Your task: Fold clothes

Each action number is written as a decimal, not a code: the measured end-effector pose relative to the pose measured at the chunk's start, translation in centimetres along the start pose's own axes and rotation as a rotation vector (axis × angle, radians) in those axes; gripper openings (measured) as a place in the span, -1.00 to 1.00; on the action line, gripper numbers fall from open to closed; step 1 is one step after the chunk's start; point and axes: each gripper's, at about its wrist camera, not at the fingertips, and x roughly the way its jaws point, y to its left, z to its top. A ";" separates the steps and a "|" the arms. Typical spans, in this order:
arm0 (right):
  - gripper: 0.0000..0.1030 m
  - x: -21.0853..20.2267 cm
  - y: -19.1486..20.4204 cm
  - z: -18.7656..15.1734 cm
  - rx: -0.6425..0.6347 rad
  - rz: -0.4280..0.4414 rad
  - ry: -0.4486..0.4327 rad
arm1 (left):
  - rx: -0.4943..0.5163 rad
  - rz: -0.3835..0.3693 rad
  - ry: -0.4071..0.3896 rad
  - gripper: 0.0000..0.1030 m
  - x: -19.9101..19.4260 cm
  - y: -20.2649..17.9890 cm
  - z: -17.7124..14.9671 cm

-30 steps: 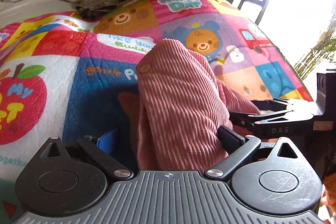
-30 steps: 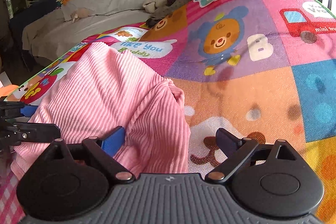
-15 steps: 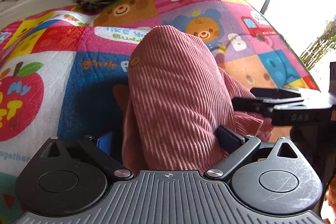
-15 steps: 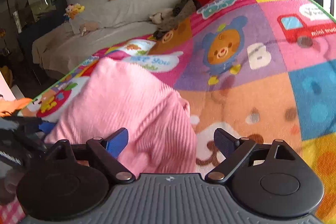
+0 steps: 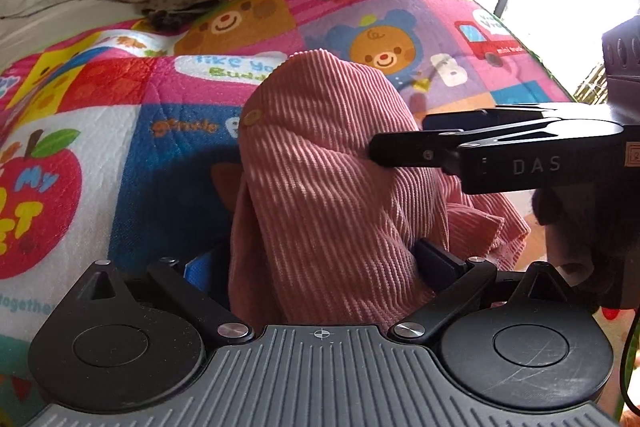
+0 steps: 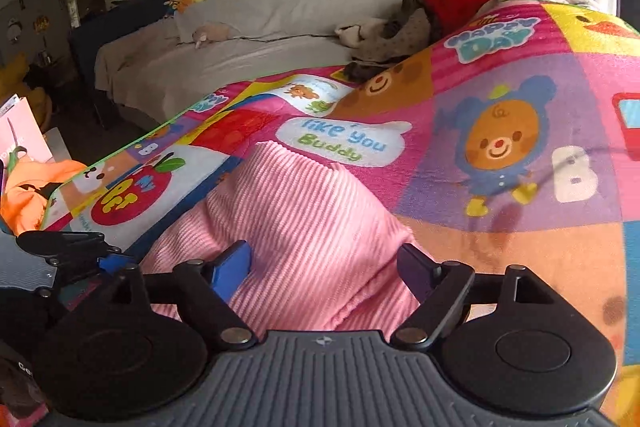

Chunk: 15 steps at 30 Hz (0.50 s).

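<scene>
Mid-fold: pink garment (image 5: 332,187) bunched, lifted off mat (image 5: 120,155). Left gripper (image 5: 320,263) clamped on cloth between jaws. Right gripper (image 6: 324,267) wide, closing, cloth between jaws, pads not yet pressing. Next, probably: right pinches edge, both lay fold over.

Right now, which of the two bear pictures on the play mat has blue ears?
The bear on the purple square, near the letter B. Blue ears frame its face; the bear on the orange square is brown.

Right tongs (image 5: 394,141) raised and brought against the side of the pink ribbed garment (image 5: 328,187) (jaws closing around it), garment bunched into a taller mound.
</scene>
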 end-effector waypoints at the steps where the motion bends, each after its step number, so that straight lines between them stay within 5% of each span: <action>1: 0.65 -0.5 -0.1 -0.2 -0.008 -0.021 0.004 | -0.006 -0.005 -0.004 0.95 -0.1 0.1 -0.1; 6: 0.68 -0.8 -1.7 -2.3 0.092 -0.037 0.117 | -0.011 -0.032 -0.028 0.93 -0.2 0.1 -0.5; 9: 0.52 -0.2 -1.6 -3.7 0.098 -0.005 0.146 | 0.010 -0.037 -0.038 0.87 -0.3 -0.4 -0.8; 12: -0.04 0.1 0.0 -2.8 0.001 0.026 0.141 | 0.005 -0.056 -0.044 0.69 -0.4 -0.4 -0.7; 15: -0.18 1.4 2.1 -1.4 -0.120 0.022 0.138 | -0.015 -0.040 -0.055 0.64 -0.3 0.7 -0.1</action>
